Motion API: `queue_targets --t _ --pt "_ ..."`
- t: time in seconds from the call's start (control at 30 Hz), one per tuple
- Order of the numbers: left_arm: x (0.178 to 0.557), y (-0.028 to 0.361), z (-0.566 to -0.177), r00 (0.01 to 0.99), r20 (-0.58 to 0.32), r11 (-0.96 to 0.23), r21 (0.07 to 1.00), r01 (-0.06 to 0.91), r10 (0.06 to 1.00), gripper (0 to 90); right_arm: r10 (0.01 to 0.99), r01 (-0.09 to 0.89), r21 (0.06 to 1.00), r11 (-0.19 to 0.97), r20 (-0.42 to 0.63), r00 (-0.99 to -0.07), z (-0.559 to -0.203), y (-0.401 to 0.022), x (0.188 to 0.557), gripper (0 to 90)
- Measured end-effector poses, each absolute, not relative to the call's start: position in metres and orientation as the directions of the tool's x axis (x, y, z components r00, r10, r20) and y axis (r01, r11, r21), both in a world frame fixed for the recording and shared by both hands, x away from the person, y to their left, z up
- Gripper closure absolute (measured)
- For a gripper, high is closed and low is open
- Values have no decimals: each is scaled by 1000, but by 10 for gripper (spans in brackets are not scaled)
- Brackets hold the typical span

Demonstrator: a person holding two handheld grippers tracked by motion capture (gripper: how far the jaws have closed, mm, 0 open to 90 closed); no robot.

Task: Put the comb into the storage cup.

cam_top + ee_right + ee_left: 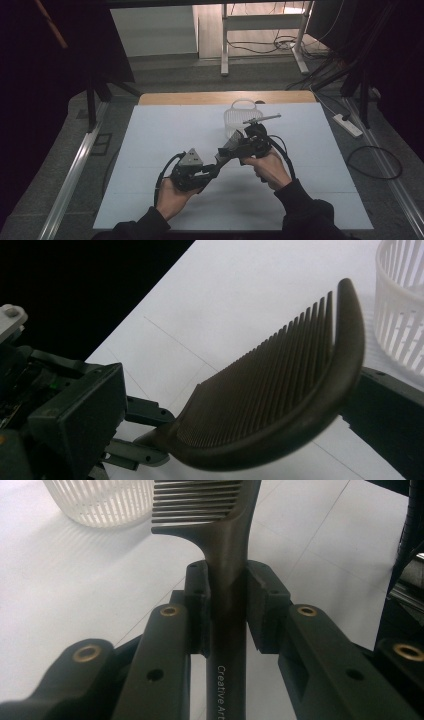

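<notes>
Two words, "Creative Art", mark the comb (227, 555) handle pinched by left tongs (226, 597).

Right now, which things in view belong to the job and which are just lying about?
In the job:
- dark comb
- left gripper, shut on the comb's handle
- right gripper, beside the comb head
- white slotted basket

Lying about:
- power strip
- floor cables

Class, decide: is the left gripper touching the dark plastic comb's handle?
Touching. The left gripper view shows the left gripper with both black pads pressed against the dark plastic comb, its handle clamped between them.
</notes>
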State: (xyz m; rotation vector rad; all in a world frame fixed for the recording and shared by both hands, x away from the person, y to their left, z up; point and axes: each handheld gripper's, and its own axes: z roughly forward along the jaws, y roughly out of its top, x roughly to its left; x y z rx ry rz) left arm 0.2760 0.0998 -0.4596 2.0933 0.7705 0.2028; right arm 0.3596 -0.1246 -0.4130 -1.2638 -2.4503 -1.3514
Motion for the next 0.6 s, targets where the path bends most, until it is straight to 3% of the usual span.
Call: queue_targets --t 0.37,0.6 --pt "275 100 -460 794 -114 -442 780 444 597 729 624 707 656 263 444 -643 -417 -126 361 15" --pt "275 99 -460 790 -84 -465 768 439 607 729 565 694 678 241 483 -668 -417 -131 359 410"
